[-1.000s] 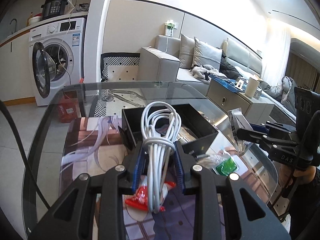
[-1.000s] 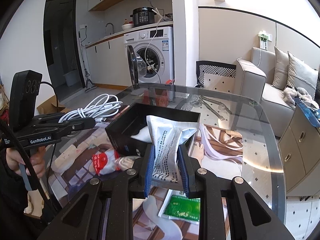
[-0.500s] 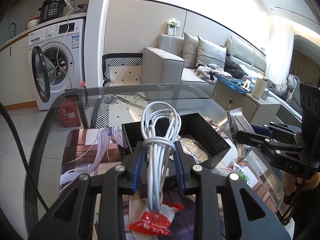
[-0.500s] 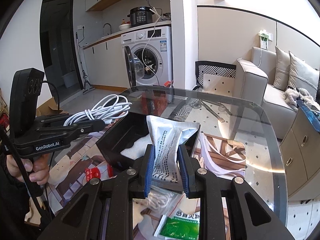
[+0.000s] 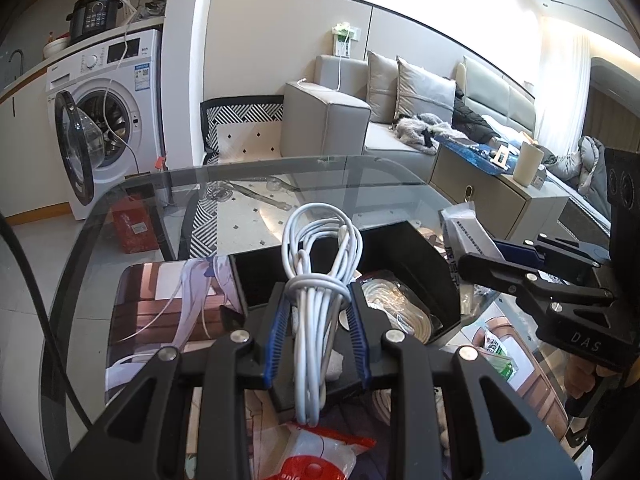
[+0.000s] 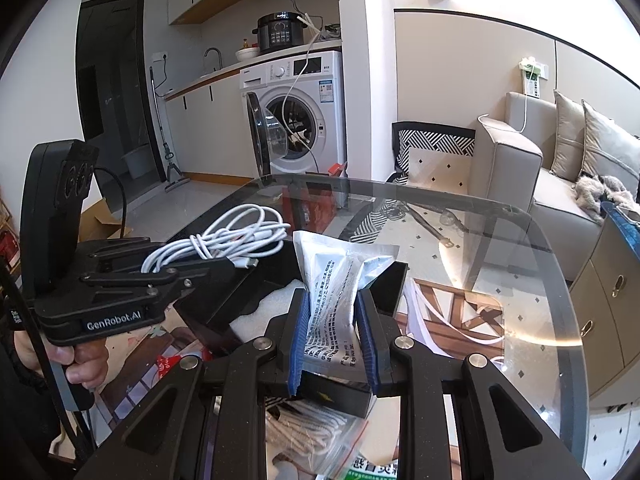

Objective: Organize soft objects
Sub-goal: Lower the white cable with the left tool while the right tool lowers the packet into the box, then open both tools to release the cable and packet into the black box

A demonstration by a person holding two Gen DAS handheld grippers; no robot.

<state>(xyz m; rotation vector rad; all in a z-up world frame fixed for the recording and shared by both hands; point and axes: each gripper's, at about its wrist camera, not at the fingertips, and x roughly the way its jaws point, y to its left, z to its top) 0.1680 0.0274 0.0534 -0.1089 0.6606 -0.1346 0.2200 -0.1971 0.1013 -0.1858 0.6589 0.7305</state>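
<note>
Both grippers have advanced toward the open black rectangular box [image 5: 436,276] since the earlier frames, so the box now fills more of each view and the red-and-white plastic packet [image 5: 320,456] has slid to the bottom edge of the left wrist view. Centre frame there, the coiled white charging cable [image 5: 320,280] stands upright between the blue-padded fingers [image 5: 275,340] of the left gripper [image 5: 316,340], which are closed narrowly on its knotted middle, its loops rising over the box's near wall. Inside the box lies a clear bag of pale cord [image 5: 396,312]. In the right wrist view, the silver-white foil pouch with printed text [image 6: 336,280] is pinched between the fingers [image 6: 299,340] of the right gripper [image 6: 333,340], held just above the box's near rim. Below it, lower centre, a clear bag of beige cord [image 6: 304,432] and a green-printed sachet [image 6: 372,470] lie on the glass surface [image 6: 520,280]. A white washing machine [image 6: 304,112] with its door open stands in the upper centre background, a grey sofa [image 6: 560,168] at the right.
</note>
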